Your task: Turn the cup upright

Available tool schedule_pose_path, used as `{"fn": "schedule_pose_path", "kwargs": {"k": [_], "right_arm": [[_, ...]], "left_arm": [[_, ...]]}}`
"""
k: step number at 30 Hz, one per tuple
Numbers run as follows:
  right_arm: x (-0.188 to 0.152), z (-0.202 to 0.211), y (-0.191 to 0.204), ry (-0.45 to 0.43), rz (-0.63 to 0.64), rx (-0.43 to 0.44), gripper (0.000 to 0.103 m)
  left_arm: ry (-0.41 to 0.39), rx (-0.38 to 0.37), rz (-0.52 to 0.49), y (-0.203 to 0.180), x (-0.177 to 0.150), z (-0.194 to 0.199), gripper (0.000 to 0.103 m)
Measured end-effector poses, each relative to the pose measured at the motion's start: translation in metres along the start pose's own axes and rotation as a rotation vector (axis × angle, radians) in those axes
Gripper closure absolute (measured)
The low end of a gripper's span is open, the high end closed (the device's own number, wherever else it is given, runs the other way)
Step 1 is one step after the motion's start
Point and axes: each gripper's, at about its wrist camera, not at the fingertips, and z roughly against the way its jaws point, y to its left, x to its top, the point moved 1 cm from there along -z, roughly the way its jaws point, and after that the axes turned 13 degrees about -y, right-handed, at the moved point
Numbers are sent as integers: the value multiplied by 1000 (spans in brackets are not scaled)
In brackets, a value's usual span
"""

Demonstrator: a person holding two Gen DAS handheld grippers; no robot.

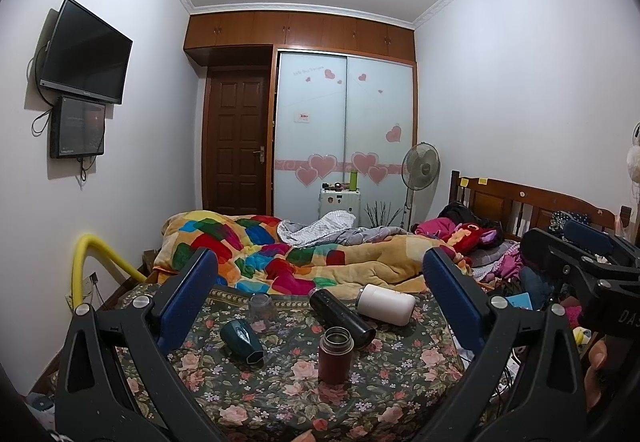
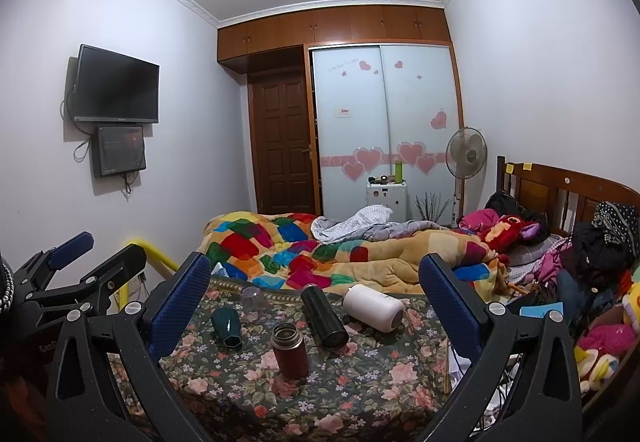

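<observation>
On the floral cloth [image 1: 280, 394] a dark red flask [image 1: 335, 354] stands upright with its mouth open; it also shows in the right wrist view [image 2: 290, 350]. A black flask [image 1: 341, 318] [image 2: 323, 316], a white cup [image 1: 386, 304] [image 2: 374, 306] and a teal cup [image 1: 241, 340] [image 2: 226, 326] lie on their sides. A clear glass [image 1: 261, 306] [image 2: 254, 300] stands mouth down at the back. My left gripper [image 1: 320, 296] and right gripper [image 2: 316, 298] are both open and empty, held back from the cups.
A bed with a patchwork blanket [image 1: 280, 258] lies behind the cloth. Clothes and plush toys [image 2: 600, 322] pile at the right. The right gripper shows at the right edge of the left wrist view [image 1: 588, 258]. A yellow pipe [image 1: 92, 254] is at the left.
</observation>
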Motion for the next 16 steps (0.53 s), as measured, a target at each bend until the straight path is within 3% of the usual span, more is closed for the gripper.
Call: {"fn": "schedule_pose_path", "kwargs": {"k": [16], "right_arm": [[-1, -3, -3, 17, -8, -3, 0]], "left_arm": [[-2, -6, 4, 2, 1, 1, 0]]}}
